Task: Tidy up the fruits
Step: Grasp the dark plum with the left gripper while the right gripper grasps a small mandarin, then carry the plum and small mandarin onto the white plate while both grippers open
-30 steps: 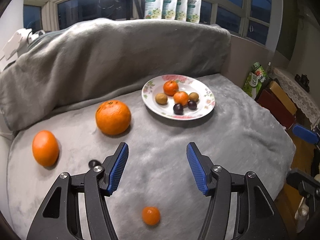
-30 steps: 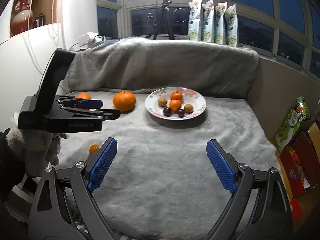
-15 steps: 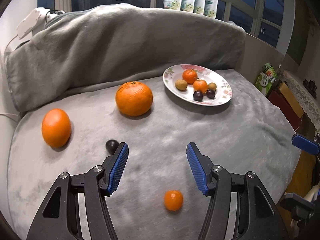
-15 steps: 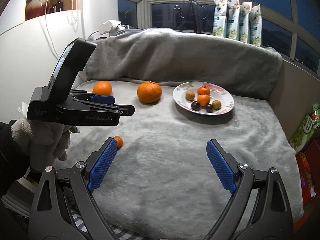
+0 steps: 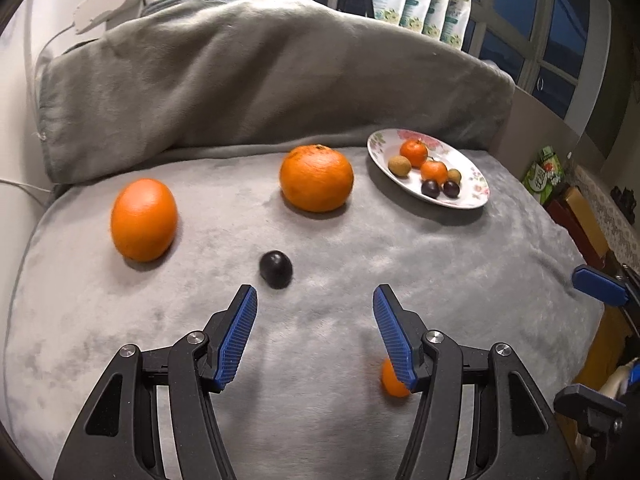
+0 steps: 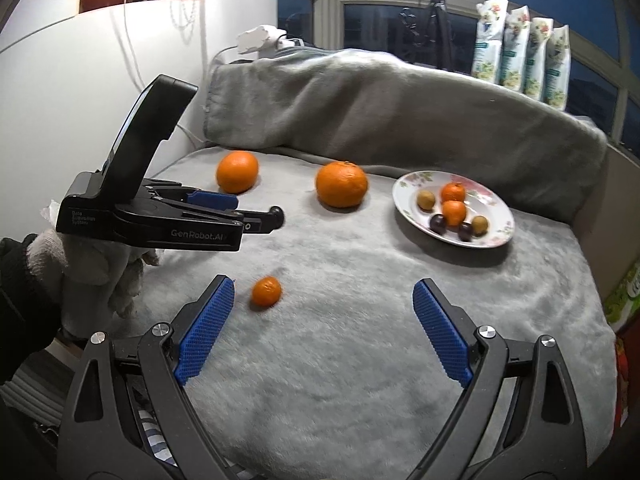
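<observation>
A floral plate (image 5: pixel 476 196) (image 6: pixel 498 236) holds several small fruits. On the grey blanket lie a smooth orange (image 5: pixel 143 219) (image 6: pixel 237 171), a bumpy orange (image 5: pixel 317 178) (image 6: pixel 341 184), a dark plum (image 5: pixel 275 269) and a small tangerine (image 5: pixel 391 382) (image 6: pixel 265 291). My left gripper (image 5: pixel 314 300) is open and empty, the plum just ahead of its left finger; the tangerine is partly hidden behind its right finger. It also shows in the right wrist view (image 6: pixel 240 208). My right gripper (image 6: pixel 324 294) is open and empty, the tangerine near its left finger.
A grey blanket (image 5: pixel 240 80) covers the backrest behind the fruit. Pouches (image 6: pixel 520 60) stand on the window sill. Boxes and a green packet (image 5: pixel 546 174) lie past the right edge of the cushion. A white wall (image 6: pixel 80 80) is on the left.
Both grippers have swung left. The plum and the oranges now sit closer to my left gripper, and the tangerine has slid behind its right finger. Both grippers stay open.
</observation>
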A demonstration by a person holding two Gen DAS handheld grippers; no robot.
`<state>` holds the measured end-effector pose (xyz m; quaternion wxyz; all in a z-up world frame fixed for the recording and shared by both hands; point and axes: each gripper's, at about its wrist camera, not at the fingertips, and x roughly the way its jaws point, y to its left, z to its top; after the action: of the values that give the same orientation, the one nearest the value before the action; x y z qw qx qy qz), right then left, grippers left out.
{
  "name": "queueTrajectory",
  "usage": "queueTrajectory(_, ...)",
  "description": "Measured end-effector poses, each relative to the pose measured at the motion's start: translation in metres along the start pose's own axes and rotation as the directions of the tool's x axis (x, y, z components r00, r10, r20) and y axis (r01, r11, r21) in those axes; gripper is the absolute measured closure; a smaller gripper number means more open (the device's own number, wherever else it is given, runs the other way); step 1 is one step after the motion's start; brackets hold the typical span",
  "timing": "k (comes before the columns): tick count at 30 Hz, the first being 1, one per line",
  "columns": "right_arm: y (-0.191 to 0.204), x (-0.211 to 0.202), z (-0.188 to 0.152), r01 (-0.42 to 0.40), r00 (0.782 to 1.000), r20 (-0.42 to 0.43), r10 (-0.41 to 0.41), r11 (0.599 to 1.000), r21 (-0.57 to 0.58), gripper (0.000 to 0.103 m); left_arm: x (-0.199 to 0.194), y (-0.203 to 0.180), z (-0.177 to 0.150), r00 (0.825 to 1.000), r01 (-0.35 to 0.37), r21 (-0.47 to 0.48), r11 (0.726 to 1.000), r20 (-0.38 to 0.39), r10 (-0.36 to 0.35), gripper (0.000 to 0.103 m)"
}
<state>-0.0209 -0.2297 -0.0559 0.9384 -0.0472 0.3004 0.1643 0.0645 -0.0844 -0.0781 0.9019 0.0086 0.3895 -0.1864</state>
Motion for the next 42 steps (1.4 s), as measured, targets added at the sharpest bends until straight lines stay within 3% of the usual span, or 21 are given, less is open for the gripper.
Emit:
queueTrajectory(6, -0.005, 0.021, 0.003, -0.066, 0.997, -0.049, 0.065, 0.998, -0.013, 0.010, 0.007, -0.001, 0.002, 1.000, 0.017, 0.051, 0.999, -0.001, -0.017, 0.043)
queueTrajectory(10, -0.018, 0.040, 0.000, -0.071, 0.992, -0.100, 0.073, 0.997, 0.018, 0.025, 0.017, -0.001, 0.008, 0.999, 0.038, 0.064, 0.997, -0.009, -0.037, 0.043)
queueTrajectory(15, -0.022, 0.057, -0.003, -0.137, 0.981, -0.133, 0.141, 0.990, 0.042, 0.026, 0.031, 0.008, 0.011, 0.999, 0.033, 0.059, 0.998, -0.028, -0.032, 0.045)
queueTrajectory(19, -0.010, 0.069, 0.000, -0.199, 0.967, -0.154, 0.204, 0.979, 0.043, 0.044, 0.044, 0.020, 0.014, 0.998, 0.034, 0.032, 0.999, -0.049, -0.032, 0.049)
queueTrajectory(20, -0.005, 0.075, 0.001, -0.211, 0.962, -0.167, 0.214, 0.977, 0.034, 0.044, 0.049, 0.025, 0.015, 0.997, 0.044, 0.014, 0.999, -0.058, -0.043, 0.051)
queueTrajectory(23, 0.006, 0.085, 0.003, -0.228, 0.955, -0.191, 0.226, 0.974, 0.009, 0.046, 0.056, 0.029, 0.015, 0.996, 0.050, 0.006, 0.999, -0.071, -0.050, 0.056)
queueTrajectory(25, 0.011, 0.092, 0.004, -0.235, 0.951, -0.207, 0.230, 0.972, 0.000, 0.054, 0.061, 0.031, 0.013, 0.995, 0.056, 0.003, 0.998, -0.082, -0.056, 0.058)
queueTrajectory(29, 0.018, 0.102, 0.005, -0.248, 0.942, -0.239, 0.237, 0.969, -0.015, 0.055, 0.066, 0.034, 0.010, 0.993, 0.066, -0.008, 0.998, -0.095, -0.067, 0.063)
queueTrajectory(36, 0.028, 0.115, 0.004, -0.260, 0.928, -0.287, 0.238, 0.965, -0.043, 0.071, 0.066, 0.035, 0.012, 0.993, 0.068, -0.003, 0.998, -0.095, -0.068, 0.078)
queueTrajectory(42, 0.028, 0.116, 0.003, -0.260, 0.926, -0.296, 0.236, 0.964, -0.045, 0.074, 0.065, 0.035, 0.013, 0.994, 0.066, -0.001, 0.998, -0.091, -0.065, 0.079)
